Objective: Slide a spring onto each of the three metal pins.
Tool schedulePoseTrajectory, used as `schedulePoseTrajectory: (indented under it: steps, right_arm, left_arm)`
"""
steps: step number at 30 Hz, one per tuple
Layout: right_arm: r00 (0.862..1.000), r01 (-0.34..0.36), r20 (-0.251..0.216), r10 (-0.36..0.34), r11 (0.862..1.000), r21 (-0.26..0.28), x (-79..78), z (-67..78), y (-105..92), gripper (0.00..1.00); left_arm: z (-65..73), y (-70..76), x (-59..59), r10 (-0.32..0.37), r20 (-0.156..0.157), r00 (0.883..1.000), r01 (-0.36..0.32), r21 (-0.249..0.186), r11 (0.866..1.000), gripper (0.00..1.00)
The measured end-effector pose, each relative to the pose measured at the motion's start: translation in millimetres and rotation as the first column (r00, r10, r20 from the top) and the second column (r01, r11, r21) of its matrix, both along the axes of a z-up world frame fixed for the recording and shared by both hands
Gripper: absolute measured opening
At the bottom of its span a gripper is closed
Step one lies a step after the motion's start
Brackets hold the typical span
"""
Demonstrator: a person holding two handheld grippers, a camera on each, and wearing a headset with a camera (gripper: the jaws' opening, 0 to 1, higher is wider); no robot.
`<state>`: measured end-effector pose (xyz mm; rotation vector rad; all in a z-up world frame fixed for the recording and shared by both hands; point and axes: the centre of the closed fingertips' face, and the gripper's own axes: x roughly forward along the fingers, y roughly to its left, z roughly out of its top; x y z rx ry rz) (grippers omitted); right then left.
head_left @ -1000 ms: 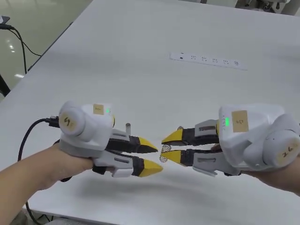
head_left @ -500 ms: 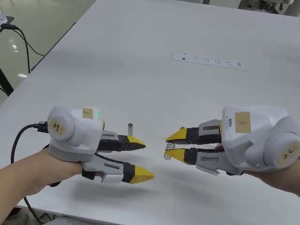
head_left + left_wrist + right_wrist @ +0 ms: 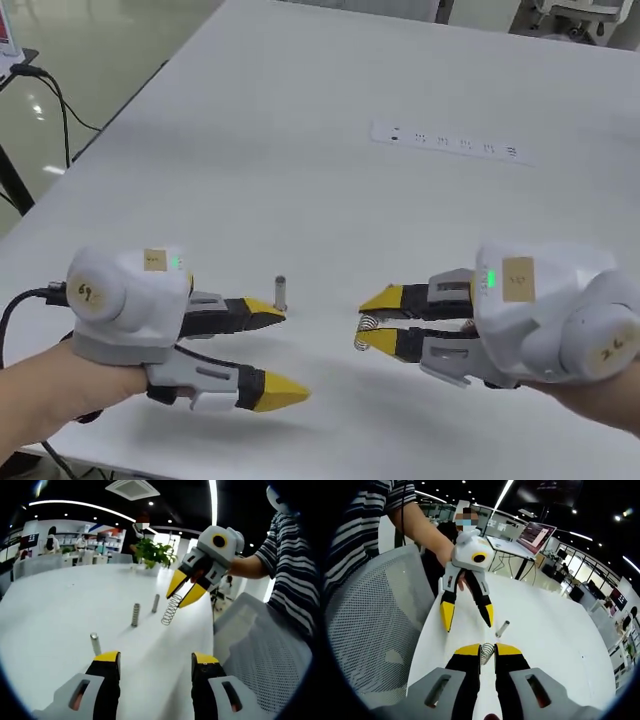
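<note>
Jaws on the left gripper (image 3: 292,355) stand wide and empty; the right gripper (image 3: 363,321) pinches one spring (image 3: 171,609), its axis slanting down toward the table (image 3: 300,120). Three upright pins stand between them: the nearest pin (image 3: 95,642) bare, beside the left jaws; the middle pin (image 3: 135,615) seemingly sprung; the far pin (image 3: 155,603) unclear.

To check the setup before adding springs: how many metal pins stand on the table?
3, in a row in the left gripper view: the nearest pin, the middle pin, and the farthest pin beside the spring that the right gripper holds. None seems hidden.
</note>
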<state>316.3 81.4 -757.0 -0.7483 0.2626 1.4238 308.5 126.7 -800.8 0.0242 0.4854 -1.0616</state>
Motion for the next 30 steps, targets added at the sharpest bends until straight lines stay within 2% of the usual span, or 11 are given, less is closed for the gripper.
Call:
schedulePoseTrajectory:
  steps: [5,16,23,25,30]
  right_arm:
    - [1.0,0.009,0.007,-0.009,1.0,-0.002,2.0,0.0,-1.0,0.07]
    - [1.0,0.026,0.006,-0.026,1.0,-0.005,3.0,-2.9,-4.9,0.07]
    - [1.0,0.029,0.009,-0.029,1.0,-0.012,3.7,-4.4,-6.6,0.07]
    - [1.0,0.024,0.016,-0.023,1.0,-0.019,3.0,-5.6,-6.5,0.07]
    - [0.999,0.031,0.016,-0.031,0.999,-0.013,4.0,-5.5,-5.8,0.07]
  left_arm:
    - [0.2,11.3,3.2,0.036,0.001,0.999,-0.036,0.004,0.999,0.58]
    - [1.2,21.0,6.8,0.077,0.003,0.997,-0.077,0.001,0.997,0.78]
    - [4.0,27.0,10.9,0.113,0.02,0.993,-0.113,-0.01,0.994,0.89]
    - [4.3,30.2,14.1,0.135,0.032,0.99,-0.135,-0.008,0.991,0.97]
    - [6.4,37.0,15.1,0.151,0.041,0.988,-0.15,-0.016,0.989,0.98]
